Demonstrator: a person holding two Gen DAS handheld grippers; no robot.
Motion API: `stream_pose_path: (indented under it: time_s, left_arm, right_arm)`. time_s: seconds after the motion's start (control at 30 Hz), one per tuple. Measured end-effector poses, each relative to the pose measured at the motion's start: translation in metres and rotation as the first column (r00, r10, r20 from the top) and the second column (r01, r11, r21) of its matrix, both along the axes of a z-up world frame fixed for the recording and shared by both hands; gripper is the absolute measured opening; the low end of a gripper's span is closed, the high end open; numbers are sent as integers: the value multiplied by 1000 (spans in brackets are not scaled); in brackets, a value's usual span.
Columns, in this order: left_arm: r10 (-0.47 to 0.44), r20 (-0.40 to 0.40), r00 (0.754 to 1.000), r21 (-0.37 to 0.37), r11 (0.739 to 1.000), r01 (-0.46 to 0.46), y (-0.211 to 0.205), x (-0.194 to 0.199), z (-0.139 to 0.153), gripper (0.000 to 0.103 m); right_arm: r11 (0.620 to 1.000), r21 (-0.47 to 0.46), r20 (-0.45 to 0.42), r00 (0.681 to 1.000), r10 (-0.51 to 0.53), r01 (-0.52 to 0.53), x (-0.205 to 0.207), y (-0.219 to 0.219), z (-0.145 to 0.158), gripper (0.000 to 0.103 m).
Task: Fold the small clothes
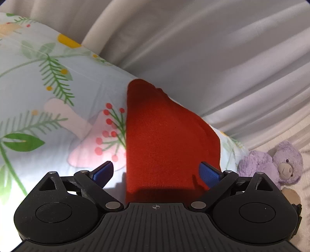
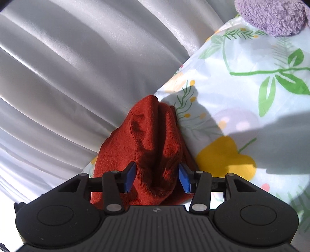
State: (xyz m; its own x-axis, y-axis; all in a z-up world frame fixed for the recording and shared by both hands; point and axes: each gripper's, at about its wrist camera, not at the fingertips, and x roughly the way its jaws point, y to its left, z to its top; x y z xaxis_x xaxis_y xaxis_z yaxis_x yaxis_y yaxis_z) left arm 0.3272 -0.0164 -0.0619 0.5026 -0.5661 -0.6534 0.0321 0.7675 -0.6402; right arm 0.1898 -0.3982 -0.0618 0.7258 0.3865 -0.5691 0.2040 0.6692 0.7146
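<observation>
A red knitted garment (image 1: 164,139) lies on a pale floral sheet (image 1: 58,116), tapering to a point at its far end. My left gripper (image 1: 156,173) is open wide just above its near part; the blue pads (image 1: 102,172) stand apart from the fabric on both sides. In the right wrist view the same red garment (image 2: 151,131) is bunched into upright folds. My right gripper (image 2: 158,179) is open around that bunch. Its blue pads (image 2: 131,178) sit close beside the folds, not squeezing them.
White pleated fabric (image 1: 213,48) runs along the far edge of the sheet (image 2: 242,97) and fills the left of the right wrist view (image 2: 77,67). A purple teddy bear (image 1: 279,164) lies at the sheet's end (image 2: 271,17).
</observation>
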Motion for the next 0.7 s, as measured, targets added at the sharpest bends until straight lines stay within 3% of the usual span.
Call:
stream_pose_path:
  time_s: [0.1, 0.2, 0.37, 0.43, 0.57, 0.7]
  left_arm:
    - [-47, -40, 998, -29, 999, 46, -10, 19, -11, 98]
    - [-64, -89, 994, -69, 996, 58, -14, 35, -25, 98]
    - [-55, -127, 990, -122, 992, 39, -14, 49, -42, 96]
    - [-58, -123, 991, -129, 991, 42, -14, 52, -43, 95]
    - [-83, -113, 990, -133, 989, 68, -17, 56, -43, 95]
    - [-94, -103, 990, -132, 988, 80, -19, 56, -42, 94]
  right_arm:
    - [1000, -24, 17, 1000, -9, 9, 12, -9, 6, 54]
    - [997, -9, 2, 997, 71, -71, 43, -17, 2, 64]
    - [989, 44, -105, 984, 147, -143, 93, -26, -26, 64]
    - [981, 101, -92, 981, 173, -164, 100, -27, -32, 63]
    - [945, 200, -51, 960, 275, -260, 116, -19, -36, 62]
    - [939, 216, -68, 956, 286, -266, 129, -9, -45, 41]
